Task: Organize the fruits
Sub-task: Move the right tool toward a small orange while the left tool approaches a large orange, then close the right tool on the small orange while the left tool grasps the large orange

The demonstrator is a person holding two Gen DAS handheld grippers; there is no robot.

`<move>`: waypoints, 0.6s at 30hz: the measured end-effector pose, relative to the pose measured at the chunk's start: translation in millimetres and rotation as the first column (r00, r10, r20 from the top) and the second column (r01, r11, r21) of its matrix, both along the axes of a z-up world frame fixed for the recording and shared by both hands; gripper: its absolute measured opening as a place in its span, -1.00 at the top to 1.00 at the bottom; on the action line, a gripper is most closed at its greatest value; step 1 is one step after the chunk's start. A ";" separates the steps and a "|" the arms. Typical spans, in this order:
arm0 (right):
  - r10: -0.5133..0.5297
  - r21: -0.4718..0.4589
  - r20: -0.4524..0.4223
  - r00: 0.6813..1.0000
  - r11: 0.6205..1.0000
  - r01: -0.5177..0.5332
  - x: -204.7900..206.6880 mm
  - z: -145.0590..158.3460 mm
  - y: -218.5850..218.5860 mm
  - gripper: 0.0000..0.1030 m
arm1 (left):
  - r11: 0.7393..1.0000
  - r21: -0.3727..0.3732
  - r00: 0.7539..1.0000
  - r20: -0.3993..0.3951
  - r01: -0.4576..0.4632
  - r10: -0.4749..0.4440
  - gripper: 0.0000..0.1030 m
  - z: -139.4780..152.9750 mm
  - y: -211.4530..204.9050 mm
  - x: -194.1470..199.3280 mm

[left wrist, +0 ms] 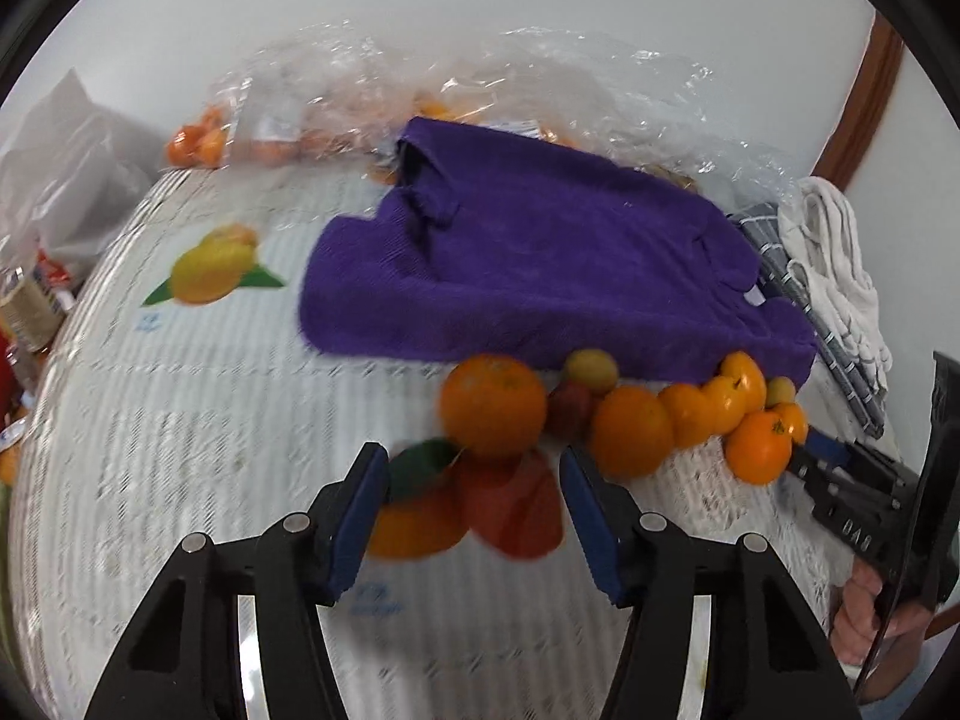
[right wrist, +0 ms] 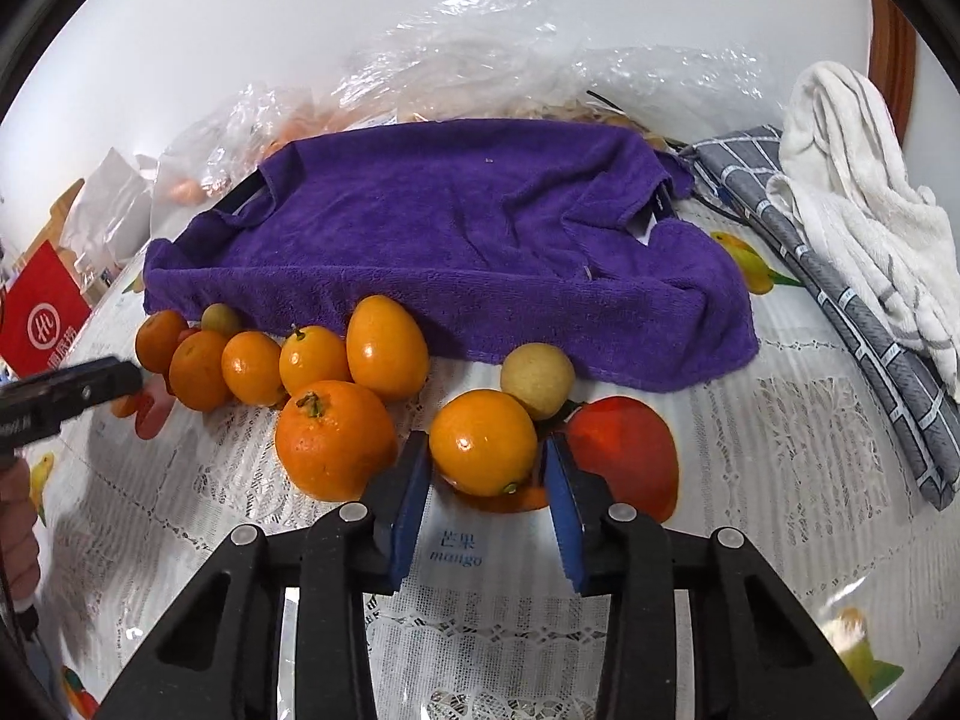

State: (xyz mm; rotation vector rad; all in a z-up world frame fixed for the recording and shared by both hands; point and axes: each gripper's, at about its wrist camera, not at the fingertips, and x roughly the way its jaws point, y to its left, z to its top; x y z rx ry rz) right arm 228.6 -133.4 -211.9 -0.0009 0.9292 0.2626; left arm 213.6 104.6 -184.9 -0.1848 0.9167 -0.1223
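A row of oranges and small fruits lies along the near edge of a purple towel. My right gripper is open, its blue pads either side of a small orange; a pale yellow-green fruit sits just behind it and a big orange to its left. My left gripper is open and empty over printed fruit pictures, just short of a large orange. The right gripper shows at the right edge of the left wrist view, beside an orange. The purple towel shows there too.
Clear plastic bags with more oranges lie behind the towel. A grey checked cloth and a white towel are on the right. A red box stands at the left. A lace tablecloth with fruit prints covers the table.
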 end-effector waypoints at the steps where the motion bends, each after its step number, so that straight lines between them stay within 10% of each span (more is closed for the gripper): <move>1: 0.002 -0.006 0.002 1.000 1.000 -0.002 -0.4 0.2 1.1 0.27 | 1.000 -0.012 1.000 0.007 0.000 0.000 -0.11 -0.1 -0.3 3.3; 8: 0.000 0.058 -0.003 1.000 0.998 0.001 -0.6 -0.2 -8.0 0.31 | 0.998 -0.059 1.000 0.030 0.007 -0.006 0.26 -8.8 -1.5 10.1; 18: -0.046 0.119 -0.009 0.999 0.992 0.047 -3.0 -0.7 -20.9 0.32 | 0.998 -0.039 0.997 0.049 -0.057 0.059 0.26 -2.9 19.6 -0.9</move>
